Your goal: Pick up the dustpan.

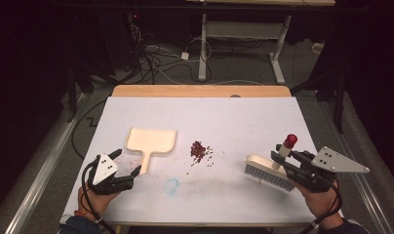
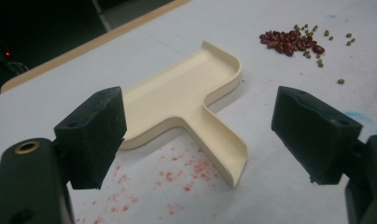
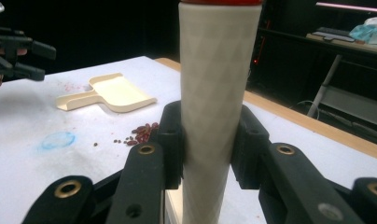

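Both hands come in from the near edge of the table (image 1: 283, 105), one gripper each, so two grippers total. Left gripper (image 1: 123, 162) sits low at the near left, tipped forward toward the far right, jaws spread wide with nothing between the pads. In the left gripper view the handle of the dustpan (image 2: 191, 100) lies on the table between the two jaws but a bit farther out, not touched by either.

Right gripper (image 1: 282, 162) is at the near right, angled toward the left, and it's clamped on the handle of the brush (image 1: 268, 170). The right gripper view has the cream handle standing straight up between the pads, squeezed from both sides, with a red cap on top. The bristle head points down and to the near side, right at the tabletop; can't tell if it's actually touching.

Count-wise: one dustpan, one brush, one little pile of beans (image 1: 199, 151) roughly mid-table, between pan and brush, with a few strays scattered to its right. Also one blue smudge (image 1: 171, 185) near the front edge, and some red specks (image 2: 186, 170) beside the pan handle.
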Tool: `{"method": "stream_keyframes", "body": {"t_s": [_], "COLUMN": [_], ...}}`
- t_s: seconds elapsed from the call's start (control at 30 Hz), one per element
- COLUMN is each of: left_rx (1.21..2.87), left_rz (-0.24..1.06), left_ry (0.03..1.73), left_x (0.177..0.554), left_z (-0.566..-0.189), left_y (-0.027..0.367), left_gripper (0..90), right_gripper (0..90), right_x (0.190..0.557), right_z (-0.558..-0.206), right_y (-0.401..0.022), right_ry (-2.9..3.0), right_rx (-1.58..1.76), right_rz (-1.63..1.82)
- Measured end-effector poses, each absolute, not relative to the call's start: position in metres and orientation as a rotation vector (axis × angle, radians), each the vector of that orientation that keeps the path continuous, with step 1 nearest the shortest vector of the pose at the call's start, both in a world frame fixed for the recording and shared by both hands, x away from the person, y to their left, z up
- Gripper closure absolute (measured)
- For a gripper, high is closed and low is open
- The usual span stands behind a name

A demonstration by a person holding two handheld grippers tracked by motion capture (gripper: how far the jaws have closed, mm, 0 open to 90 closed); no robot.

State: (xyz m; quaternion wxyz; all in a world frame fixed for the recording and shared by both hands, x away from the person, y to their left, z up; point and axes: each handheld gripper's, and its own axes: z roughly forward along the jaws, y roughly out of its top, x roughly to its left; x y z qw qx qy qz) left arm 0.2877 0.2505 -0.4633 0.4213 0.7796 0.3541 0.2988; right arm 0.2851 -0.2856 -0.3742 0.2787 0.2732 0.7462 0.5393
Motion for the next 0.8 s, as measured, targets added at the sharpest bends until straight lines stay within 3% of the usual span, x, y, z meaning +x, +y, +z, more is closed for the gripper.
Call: {"method": "stream_keyframes", "body": {"t_s": [0.17, 0.3, 0.47, 0.8], "left_rx": [1.969, 1.928, 2.02, 2.118], "left_rz": [0.716, 0.64, 0.581, 0.434], "left_ry": [0.901, 1.017, 1.096, 1.249], "left_x": [0.29, 0.289, 0.291, 0.336], "left_z": [-0.464, -0.458, -0.459, -0.475], "left_y": [0.25, 0.249, 0.236, 0.221], "left_gripper": [18.1, 18.1, 17.9, 23.4], "right_gripper": [69.8, 69.8, 69.8, 69.7], "right_x": [0.285, 0.288, 0.289, 0.294], "right_z": [-0.375, -0.374, -0.375, -0.378], "right_y": [-0.287, -0.286, -0.282, -0.279], "right_ry": [1.996, 1.989, 1.998, 2.002], "right_rx": [0.733, 0.735, 0.737, 0.756], "right_rz": [1.448, 1.441, 1.431, 1.397]}}
